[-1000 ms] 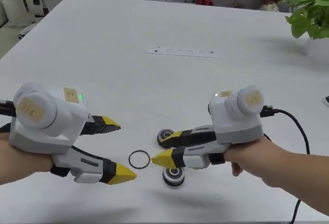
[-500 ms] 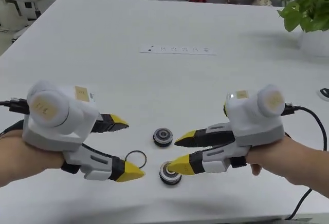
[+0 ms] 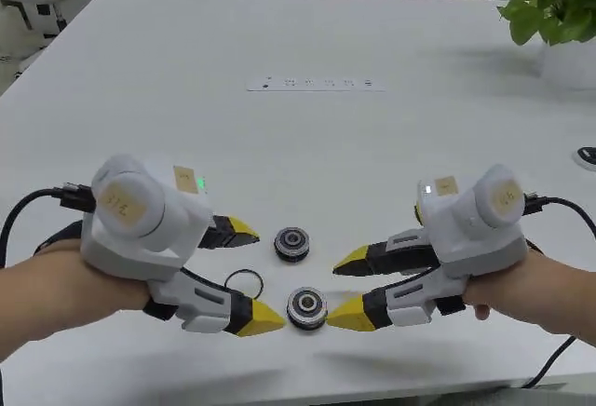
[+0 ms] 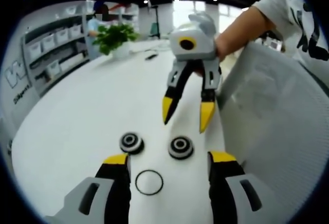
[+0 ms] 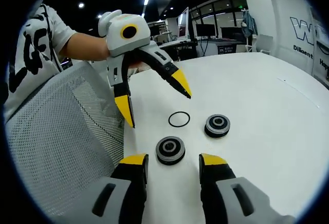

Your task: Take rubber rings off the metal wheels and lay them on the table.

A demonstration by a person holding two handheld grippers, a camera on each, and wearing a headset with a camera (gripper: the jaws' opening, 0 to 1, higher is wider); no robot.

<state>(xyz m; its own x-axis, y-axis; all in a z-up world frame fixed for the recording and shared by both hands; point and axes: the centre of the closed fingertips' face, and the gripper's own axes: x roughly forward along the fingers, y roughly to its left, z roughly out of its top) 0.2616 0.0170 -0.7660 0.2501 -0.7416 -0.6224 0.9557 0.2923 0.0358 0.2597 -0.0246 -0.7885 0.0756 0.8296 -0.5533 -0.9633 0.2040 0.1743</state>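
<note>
- The white desk [image 3: 307, 145] takes up most of the head view, and everything below sits on it.
- The left tool [image 3: 264, 276] is at the lower left of the head view. Its jaws are apart and hold nothing, with yellow tips pointing toward the frame's centre.
- The right tool [image 3: 337, 290] is at the lower right, facing the left one. Its jaws are also apart and empty.
- A plant [image 3: 549, 1] stands at the upper right corner.
- A power strip [image 3: 317, 83] lies flat at upper centre, its long axis running across the frame.
- The near wheel [image 3: 306, 305] lies flat at lower centre with its hub hole up, between the two tools' lower tips. In the right gripper view it is just ahead of the gap between the jaws.
- The far wheel [image 3: 291, 244] also lies flat, just above it, between the upper tips.
- The rubber ring [image 3: 244, 283] lies flat and loose on the desk, left of the near wheel. In the left gripper view it sits between that tool's tips.
</note>
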